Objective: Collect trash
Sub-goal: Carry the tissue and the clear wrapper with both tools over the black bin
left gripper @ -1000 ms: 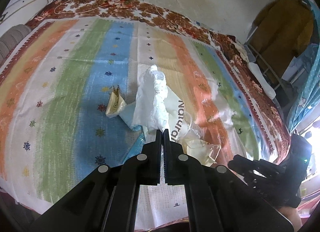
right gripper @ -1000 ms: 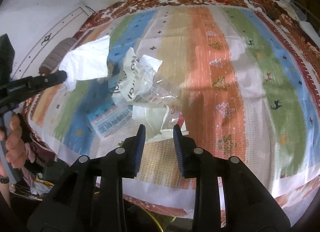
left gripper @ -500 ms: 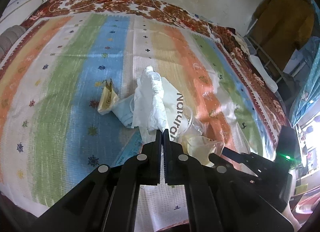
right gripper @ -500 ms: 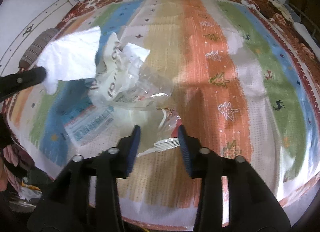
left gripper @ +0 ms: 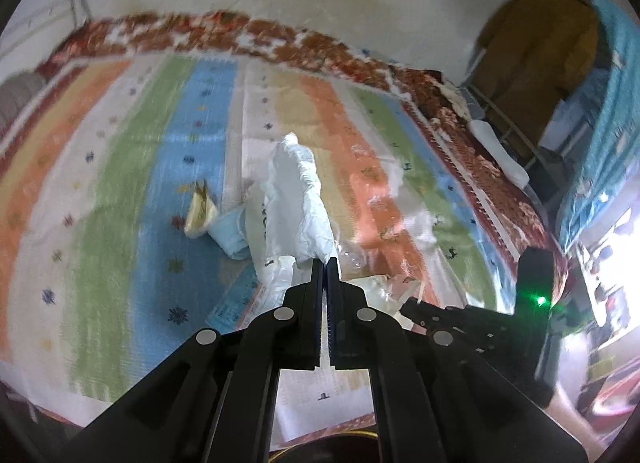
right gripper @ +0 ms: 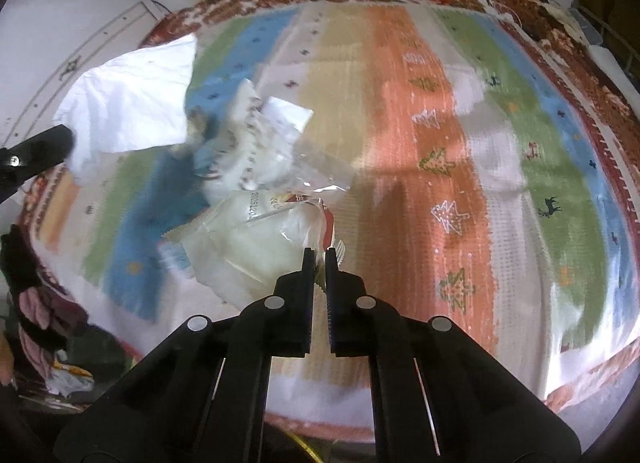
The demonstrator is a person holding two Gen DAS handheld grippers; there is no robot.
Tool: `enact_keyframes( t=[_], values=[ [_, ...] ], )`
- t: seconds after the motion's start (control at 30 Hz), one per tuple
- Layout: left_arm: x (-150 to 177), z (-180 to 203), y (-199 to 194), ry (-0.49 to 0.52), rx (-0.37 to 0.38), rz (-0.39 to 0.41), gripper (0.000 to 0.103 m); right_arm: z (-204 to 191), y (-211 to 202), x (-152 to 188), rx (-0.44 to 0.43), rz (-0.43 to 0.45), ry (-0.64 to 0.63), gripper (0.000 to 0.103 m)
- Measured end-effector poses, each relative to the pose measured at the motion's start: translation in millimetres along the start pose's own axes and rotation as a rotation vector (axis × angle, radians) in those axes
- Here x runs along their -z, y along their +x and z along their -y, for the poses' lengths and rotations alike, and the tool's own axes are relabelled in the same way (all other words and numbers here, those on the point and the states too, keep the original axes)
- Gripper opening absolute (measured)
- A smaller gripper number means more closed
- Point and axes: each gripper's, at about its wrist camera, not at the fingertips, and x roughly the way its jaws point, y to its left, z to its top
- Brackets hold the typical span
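On the bed, near its front edge: trash pile + both grippers.
Bed cover (right gripper: pixel 440 143): big striped cloth w/ blue, green, orange, white bands; dark red flower border at far edge.
White tissue (left gripper: pixel 298 203): biggest trash bit, crumpled, lifted off the cover, above the pile.
Left gripper (left gripper: pixel 325 263): fingers pinched tight on bottom end of the white tissue.
Clear wrapper (right gripper: pixel 256 239): see-thru plastic pack w/ red print, near front edge, part lifted.
Right gripper (right gripper: pixel 316 253): fingers narrow, squeezing the right corner of the clear wrapper.
White bag (right gripper: pixel 256 143): crinkly, dark letters, lies just behind the clear wrapper, touching it.
Blue paper (left gripper: pixel 232 233): crumpled, left of the pile, on the blue stripe.
Yellow scrap (left gripper: pixel 200 213): small, just beside the blue paper, on its left.
Blur: both views smeared, small print can't be read.
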Motion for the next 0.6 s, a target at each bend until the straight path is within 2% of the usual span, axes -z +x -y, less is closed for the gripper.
enact_keyframes(
  t=[0.2, 0.37, 0.6],
  values=[
    [15.1, 19.6, -35.4, 0.016, 0.079, 0.033, 0.001, -9.5, -42.1, 10.3, -0.03, 0.05, -0.01, 0.005],
    [31.8, 32.8, -62.0, 0.056, 0.078, 0.066, 0.001, -15.2, -71.3, 20.4, -0.023, 0.097, -0.04, 0.004],
    [56.1, 37.8, -86.7, 0.06, 0.103, 0.077, 0.001, -8.9, -92.9, 36.1, -0.05, 0.107, -0.006, 0.004]
  ],
)
